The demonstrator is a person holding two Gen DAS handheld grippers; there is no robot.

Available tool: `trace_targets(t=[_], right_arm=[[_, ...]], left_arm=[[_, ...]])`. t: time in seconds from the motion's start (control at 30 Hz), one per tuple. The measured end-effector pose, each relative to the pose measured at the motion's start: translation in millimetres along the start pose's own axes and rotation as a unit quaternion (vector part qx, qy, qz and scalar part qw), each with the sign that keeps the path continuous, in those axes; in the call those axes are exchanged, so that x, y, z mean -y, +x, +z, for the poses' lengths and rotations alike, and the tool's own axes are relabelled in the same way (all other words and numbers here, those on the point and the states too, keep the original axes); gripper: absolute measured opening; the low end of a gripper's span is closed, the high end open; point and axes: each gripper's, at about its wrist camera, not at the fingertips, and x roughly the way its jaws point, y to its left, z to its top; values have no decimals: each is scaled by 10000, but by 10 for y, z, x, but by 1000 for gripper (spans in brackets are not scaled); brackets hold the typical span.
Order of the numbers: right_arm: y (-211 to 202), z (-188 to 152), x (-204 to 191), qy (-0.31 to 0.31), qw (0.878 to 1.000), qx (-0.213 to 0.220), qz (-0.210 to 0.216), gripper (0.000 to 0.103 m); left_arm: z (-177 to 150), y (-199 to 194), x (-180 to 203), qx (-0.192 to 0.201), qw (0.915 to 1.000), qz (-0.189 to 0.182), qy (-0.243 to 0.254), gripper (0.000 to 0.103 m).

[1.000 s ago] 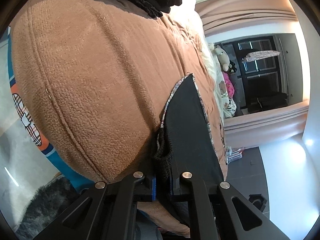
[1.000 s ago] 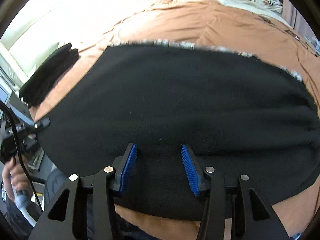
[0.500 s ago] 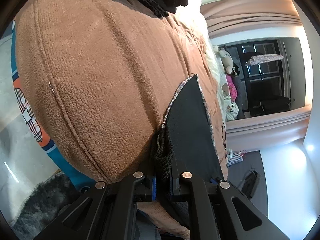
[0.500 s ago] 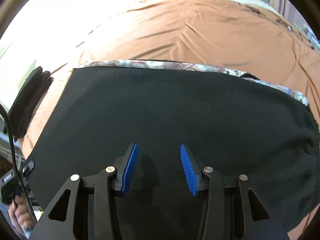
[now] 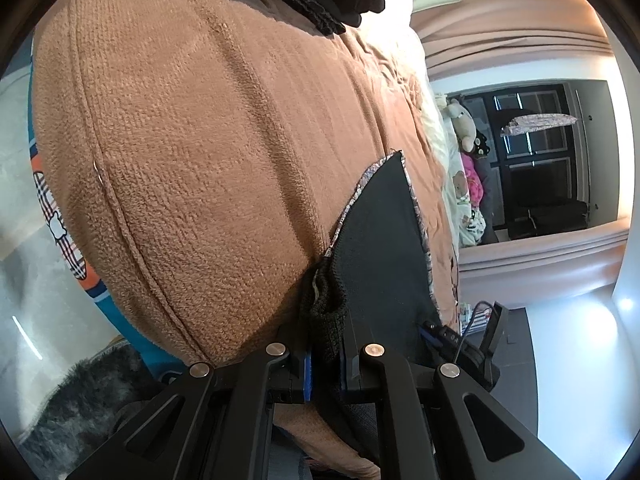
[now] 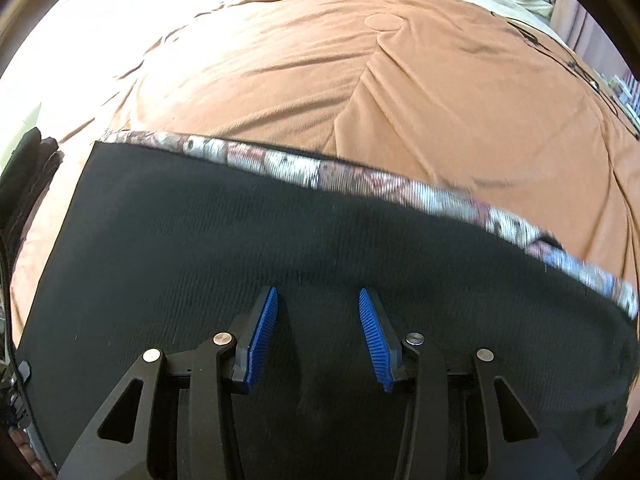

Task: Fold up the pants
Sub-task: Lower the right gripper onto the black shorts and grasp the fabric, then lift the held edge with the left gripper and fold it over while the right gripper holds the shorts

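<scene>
Right wrist view: flat black pants (image 6: 280, 240), patterned edge.

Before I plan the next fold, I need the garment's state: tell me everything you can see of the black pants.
The black pants are a dark, finely ribbed knit lying spread flat on the brown blanket. A patterned pale-and-reddish lining shows along their far edge. The left gripper is shut on a bunched knit edge, while the right gripper hovers open over the middle of the cloth, its blue pads gripping nothing.
</scene>
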Motion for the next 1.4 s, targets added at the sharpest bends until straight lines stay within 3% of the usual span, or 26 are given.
trace_targets(t=[0.27, 0.4, 0.5, 0.7, 1.13, 1.4], right_arm=[[215, 326, 40, -76, 9998, 24, -178, 37], [206, 465, 124, 71, 9999, -2, -106, 14], [22, 437, 169, 173, 9995, 167, 202, 12], [-307, 129, 152, 301, 9971, 414, 571, 12], [-513, -736, -101, 513, 9918, 480, 1071, 12], [-514, -1284, 15, 1072, 9848, 655, 1196, 12]], left_arm=[[-3, 27, 39, 43, 10000, 73, 26, 9], [-1, 7, 62, 69, 9999, 77, 51, 9], [22, -25, 128, 84, 9999, -24, 135, 9], [87, -69, 345, 88, 9991, -228, 351, 9], [161, -161, 1041, 118, 9929, -618, 1012, 8], [107, -128, 1485, 78, 9868, -763, 1430, 8]])
